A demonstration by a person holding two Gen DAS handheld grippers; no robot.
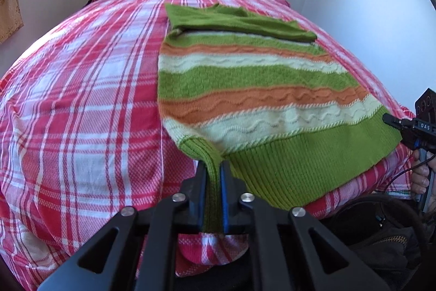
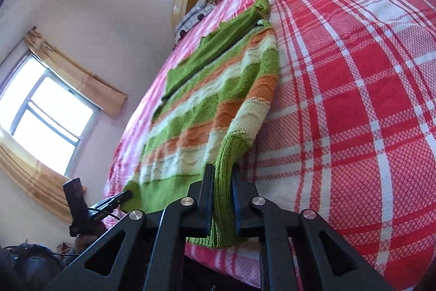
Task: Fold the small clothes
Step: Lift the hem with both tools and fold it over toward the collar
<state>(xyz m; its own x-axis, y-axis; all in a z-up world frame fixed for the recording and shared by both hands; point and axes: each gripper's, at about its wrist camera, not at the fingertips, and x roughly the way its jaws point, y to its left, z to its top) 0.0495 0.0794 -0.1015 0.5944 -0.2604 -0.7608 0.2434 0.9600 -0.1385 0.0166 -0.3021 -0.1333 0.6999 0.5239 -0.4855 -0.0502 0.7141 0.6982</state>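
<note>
Left gripper (image 1: 214,179) and right gripper (image 2: 222,182) fingers clamped on striped green-orange knit sweater's (image 1: 245,78) ribbed hem corners. Risk: uneven lift skews fold; thin pinch may slip.

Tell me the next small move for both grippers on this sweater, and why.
Probably lift both hem corners together and carry them toward the collar. The left gripper and right gripper are each shut on a corner of the sweater's green ribbed hem, and the sweater lies flat on the bedspread with its sleeves already folded in, so the bottom-to-top fold looks next.
</note>
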